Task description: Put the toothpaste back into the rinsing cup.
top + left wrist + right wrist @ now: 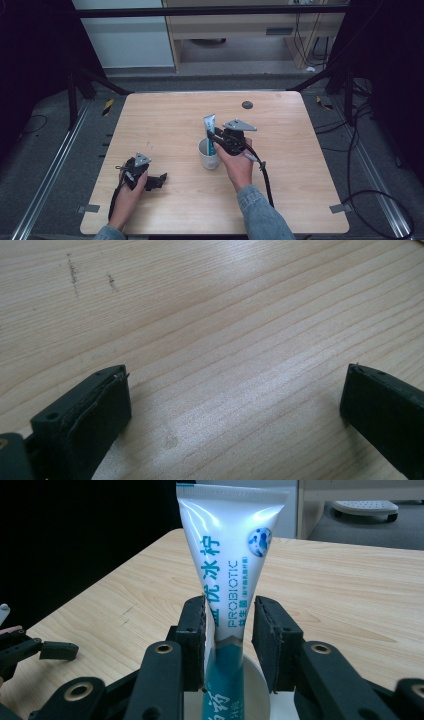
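Note:
A white and teal toothpaste tube (209, 125) (230, 555) stands upright in a white cup (209, 159) (257, 680) near the middle of the wooden table (165, 115). My right gripper (212, 138) (230, 607) reaches in from the right with its jaws on either side of the tube, just above the cup's rim. One pad lies against the tube; a thin gap shows at the other pad, so the jaws stand open. My left gripper (159, 181) (235, 375) rests low on the table at the front left, jaws wide apart over bare wood.
A small dark round disc (247, 105) lies near the table's far edge. The right gripper's cable (265, 176) trails toward the front edge. Beyond the table sit a grey floor, a black frame and a pale cabinet (250, 30).

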Available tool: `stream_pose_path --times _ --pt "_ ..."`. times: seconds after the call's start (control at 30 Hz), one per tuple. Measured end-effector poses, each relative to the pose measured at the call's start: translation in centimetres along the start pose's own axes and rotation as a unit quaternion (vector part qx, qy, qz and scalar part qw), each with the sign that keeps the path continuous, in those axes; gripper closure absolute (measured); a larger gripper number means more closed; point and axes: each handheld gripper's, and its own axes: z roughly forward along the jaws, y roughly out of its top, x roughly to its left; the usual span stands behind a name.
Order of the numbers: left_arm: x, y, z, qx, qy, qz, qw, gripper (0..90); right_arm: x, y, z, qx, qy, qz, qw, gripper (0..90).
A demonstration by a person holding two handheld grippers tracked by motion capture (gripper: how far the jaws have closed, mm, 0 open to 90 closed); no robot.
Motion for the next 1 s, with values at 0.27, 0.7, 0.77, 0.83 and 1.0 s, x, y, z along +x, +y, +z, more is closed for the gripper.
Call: stream_pose_path --times 0.27,0.7,0.77,0.83,1.0 --pt "0.00 0.00 0.00 0.000 0.000 0.000 1.0000 0.0 0.09 -0.02 0.00 0.001 0.002 -0.003 1.0000 65.0" --pt "0.00 0.00 0.00 0.000 0.000 0.000 1.0000 0.0 0.35 0.24 -0.40 0.008 -0.001 -0.007 0.9999 55.9" --pt "0.00 0.00 0.00 0.000 0.000 0.000 1.0000 0.0 0.37 0.32 -0.48 0.009 -0.003 -0.010 0.9999 54.2" --pt "0.00 0.00 0.00 0.000 0.000 0.000 1.0000 0.0 0.44 0.38 -0.57 0.010 -0.005 -0.012 0.9999 52.1" --pt "0.00 0.00 0.00 0.000 0.000 0.000 1.0000 0.0 0.56 0.50 -0.78 0.018 -0.010 -0.019 0.9996 46.1"
